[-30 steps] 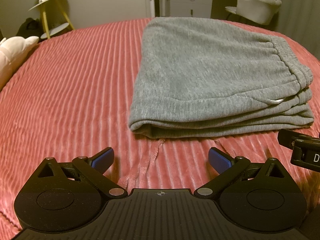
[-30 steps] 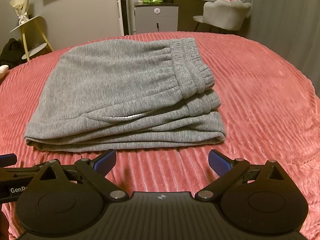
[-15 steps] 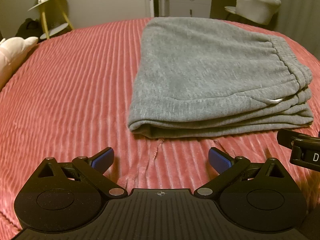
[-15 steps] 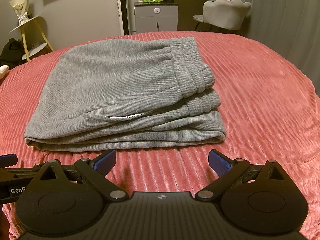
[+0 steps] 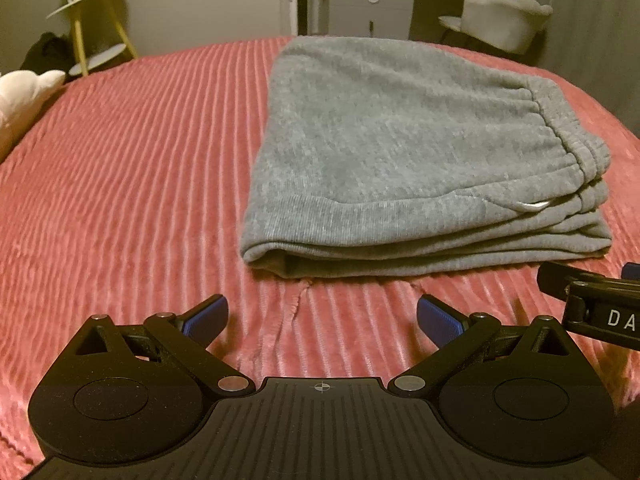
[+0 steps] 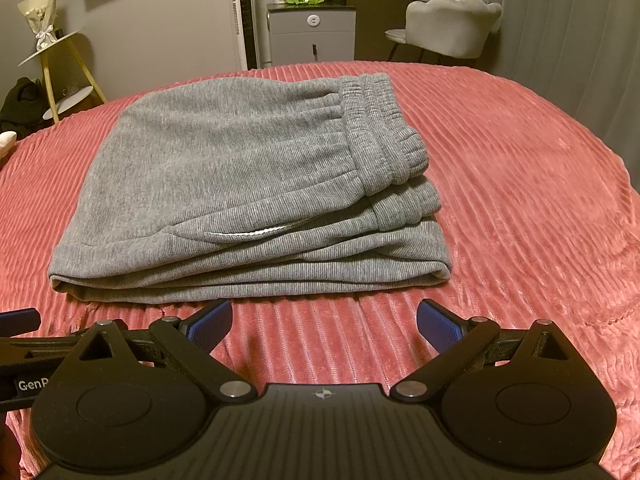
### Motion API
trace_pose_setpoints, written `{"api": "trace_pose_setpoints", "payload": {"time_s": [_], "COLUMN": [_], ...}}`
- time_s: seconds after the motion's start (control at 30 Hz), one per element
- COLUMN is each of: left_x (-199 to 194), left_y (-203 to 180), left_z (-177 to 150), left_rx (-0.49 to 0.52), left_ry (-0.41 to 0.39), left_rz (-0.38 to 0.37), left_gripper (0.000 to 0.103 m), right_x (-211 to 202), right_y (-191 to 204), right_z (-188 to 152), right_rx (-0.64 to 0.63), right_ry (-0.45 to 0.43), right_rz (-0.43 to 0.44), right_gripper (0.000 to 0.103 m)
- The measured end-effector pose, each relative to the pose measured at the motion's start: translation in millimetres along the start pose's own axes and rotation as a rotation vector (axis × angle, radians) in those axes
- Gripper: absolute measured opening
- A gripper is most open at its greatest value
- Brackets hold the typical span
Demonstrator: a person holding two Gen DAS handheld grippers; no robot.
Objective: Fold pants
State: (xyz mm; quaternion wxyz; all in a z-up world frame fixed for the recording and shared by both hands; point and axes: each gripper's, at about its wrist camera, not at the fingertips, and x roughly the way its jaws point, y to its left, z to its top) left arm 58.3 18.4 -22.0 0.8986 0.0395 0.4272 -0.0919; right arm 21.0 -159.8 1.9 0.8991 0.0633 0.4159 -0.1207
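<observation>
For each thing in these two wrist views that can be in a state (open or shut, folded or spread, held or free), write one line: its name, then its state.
Grey pants: folded into a stacked rectangle, lying free on the bed, waistband on top at the right.
Left gripper: open, empty, short of the pants.
Right gripper: open, empty, short of the pants.
Pink bedspread: spread out, slightly rumpled near the grippers.
Grey cabinet: drawers shut.

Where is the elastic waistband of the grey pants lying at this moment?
In the right wrist view the waistband lies on top of the folded pants, along their right edge, on the pink bedspread.
</observation>
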Motion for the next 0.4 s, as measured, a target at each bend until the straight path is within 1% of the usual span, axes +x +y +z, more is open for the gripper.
{"api": "trace_pose_setpoints", "payload": {"time_s": [0.17, 0.3, 0.4], "left_x": [-0.3, -2.5, -2.8], "left_y": [-2.9, -4.3, -6.6], "left_z": [-0.4, -0.6, -1.3], "left_rx": [0.017, 0.031, 0.048], "left_ry": [-0.009, -0.037, -0.042], "left_rz": [-0.009, 0.002, 0.006], "left_gripper": [0.103, 0.103, 0.103], "right_x": [-0.1, 0.2, 0.6], "right_y": [-0.2, -0.6, -1.0], "right_z": [0.0, 0.0, -0.3], "right_rx": [0.000, 0.003, 0.007], "right_ry": [0.000, 0.000, 0.002], "right_rz": [0.001, 0.001, 0.001], "right_gripper": [0.099, 0.099, 0.099]}}
